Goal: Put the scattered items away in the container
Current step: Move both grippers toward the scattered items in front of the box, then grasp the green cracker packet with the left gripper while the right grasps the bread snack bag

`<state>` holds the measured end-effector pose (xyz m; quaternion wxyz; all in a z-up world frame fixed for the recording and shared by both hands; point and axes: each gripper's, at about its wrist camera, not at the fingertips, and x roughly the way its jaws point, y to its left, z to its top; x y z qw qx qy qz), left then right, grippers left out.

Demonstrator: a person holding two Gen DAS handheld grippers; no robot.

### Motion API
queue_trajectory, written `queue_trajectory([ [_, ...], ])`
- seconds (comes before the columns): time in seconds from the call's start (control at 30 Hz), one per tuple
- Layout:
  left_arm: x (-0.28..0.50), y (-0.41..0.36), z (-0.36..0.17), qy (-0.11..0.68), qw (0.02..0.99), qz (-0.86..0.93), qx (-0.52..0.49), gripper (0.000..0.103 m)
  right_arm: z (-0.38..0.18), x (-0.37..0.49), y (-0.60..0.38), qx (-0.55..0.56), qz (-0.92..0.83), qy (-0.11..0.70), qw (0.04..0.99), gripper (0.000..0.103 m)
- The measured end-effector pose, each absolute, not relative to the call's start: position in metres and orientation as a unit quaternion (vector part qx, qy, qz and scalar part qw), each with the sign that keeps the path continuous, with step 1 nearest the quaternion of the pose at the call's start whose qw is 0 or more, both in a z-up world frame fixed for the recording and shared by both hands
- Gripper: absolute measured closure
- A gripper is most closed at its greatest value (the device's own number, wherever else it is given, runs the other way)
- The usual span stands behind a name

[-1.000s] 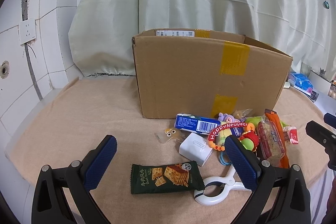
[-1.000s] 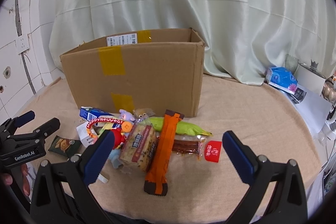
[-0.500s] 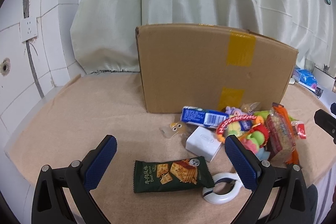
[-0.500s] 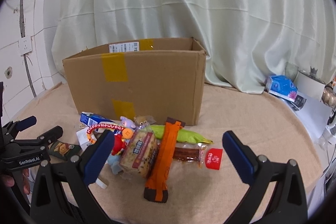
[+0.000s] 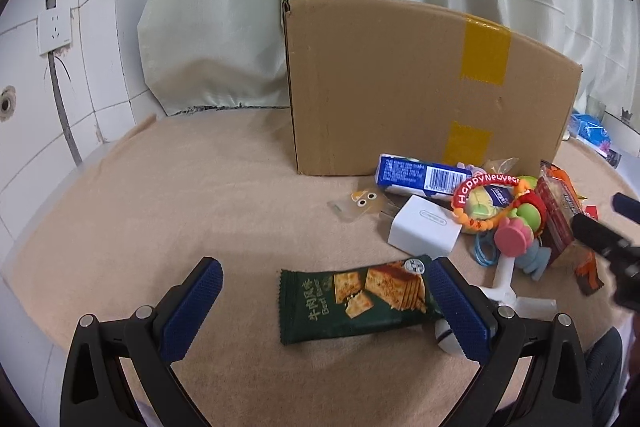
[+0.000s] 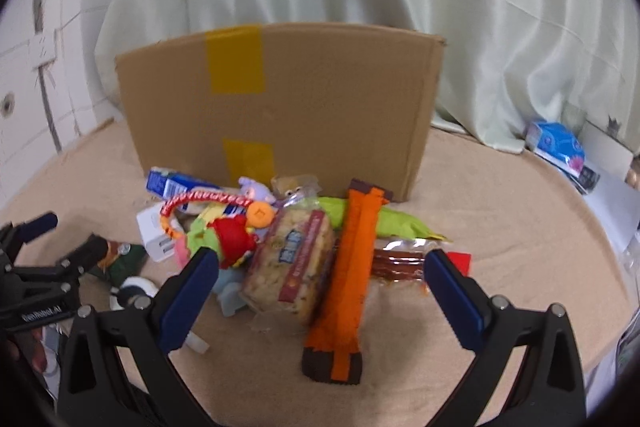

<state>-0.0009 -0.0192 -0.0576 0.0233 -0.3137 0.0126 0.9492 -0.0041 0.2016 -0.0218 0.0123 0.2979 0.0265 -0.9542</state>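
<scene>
A: With both the left gripper [image 5: 326,301] and the right gripper [image 6: 320,291] spread wide and empty, what worries you?

B: The cracker packet [image 5: 354,301], well in front of the cardboard box [image 5: 420,91], may slide; the orange bar [image 6: 346,267] overlaps neighbours and could drag them.

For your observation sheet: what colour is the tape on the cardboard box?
Mustard yellow tape on the brown cardboard box; clearest in the left wrist view.
</scene>
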Motion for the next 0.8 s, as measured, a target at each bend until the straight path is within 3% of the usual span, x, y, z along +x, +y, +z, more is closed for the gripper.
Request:
queue_trajectory([
  [0.2, -0.003, -0.024, -0.064, 0.006, 0.03, 0.948, -0.318, 0.0, -0.033, -0.013, 0.191, 0.299, -0.953, 0.042, 0.019, 0.003],
  [0.27, -0.002, -0.021, -0.064, 0.007, 0.035, 0.948, -0.317, 0.0, -0.034, -0.017, 0.194, 0.3, -0.953, 0.029, 0.023, 0.016],
  [0.4, -0.002, -0.015, -0.065, 0.011, 0.043, 0.946, -0.321, 0.0, -0.04, -0.025, 0.205, 0.318, -0.947, -0.005, 0.032, 0.022],
  [0.5, -0.004, -0.015, -0.066, 0.008, 0.048, 0.945, -0.325, 0.0, -0.039, -0.026, 0.211, 0.323, -0.945, -0.03, 0.032, 0.036],
  [0.8, -0.003, -0.011, -0.072, 0.017, 0.041, 0.944, -0.326, 0.0, -0.032, -0.016, 0.207, 0.324, -0.946, -0.004, 0.025, 0.043],
])
